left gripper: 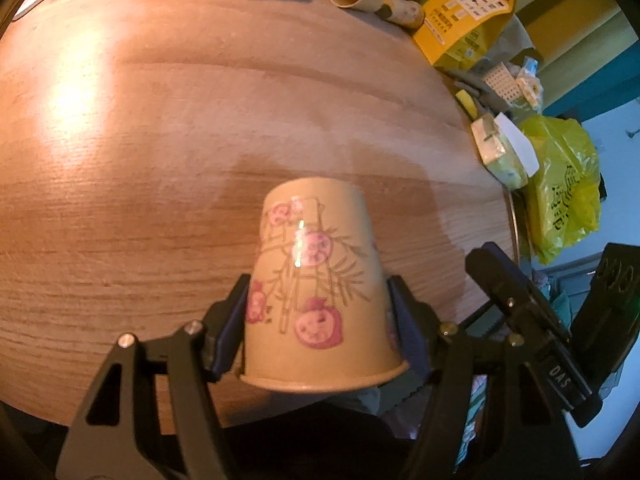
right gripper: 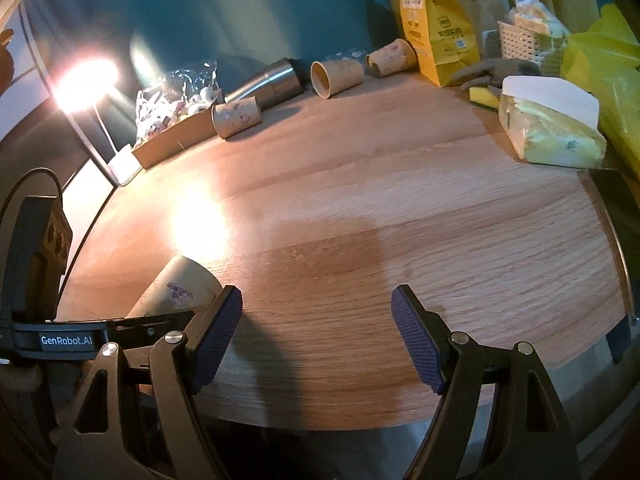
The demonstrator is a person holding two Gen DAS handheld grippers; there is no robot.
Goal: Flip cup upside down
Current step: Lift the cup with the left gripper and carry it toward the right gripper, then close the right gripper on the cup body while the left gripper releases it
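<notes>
A tan paper cup [left gripper: 316, 280] with pink cartoon prints is held between the fingers of my left gripper [left gripper: 318, 300]. Its closed base points away from the camera and its rolled rim faces the camera, over the near edge of the wooden table [left gripper: 160, 160]. The left gripper is shut on the cup's sides. In the right wrist view the same cup [right gripper: 180, 288] shows at the lower left, partly hidden behind the left gripper's body. My right gripper [right gripper: 316, 320] is open and empty above the table's near edge [right gripper: 360, 420]; it also shows in the left wrist view [left gripper: 520, 300].
Several other paper cups [right gripper: 336, 76] lie on their sides along the table's far edge, next to a steel tumbler [right gripper: 268, 80] and a cardboard tray [right gripper: 172, 144]. A yellow paper bag [right gripper: 436, 28], a sponge [right gripper: 484, 98], a tissue pack [right gripper: 552, 128] and a yellow plastic bag [left gripper: 560, 188] crowd the right side.
</notes>
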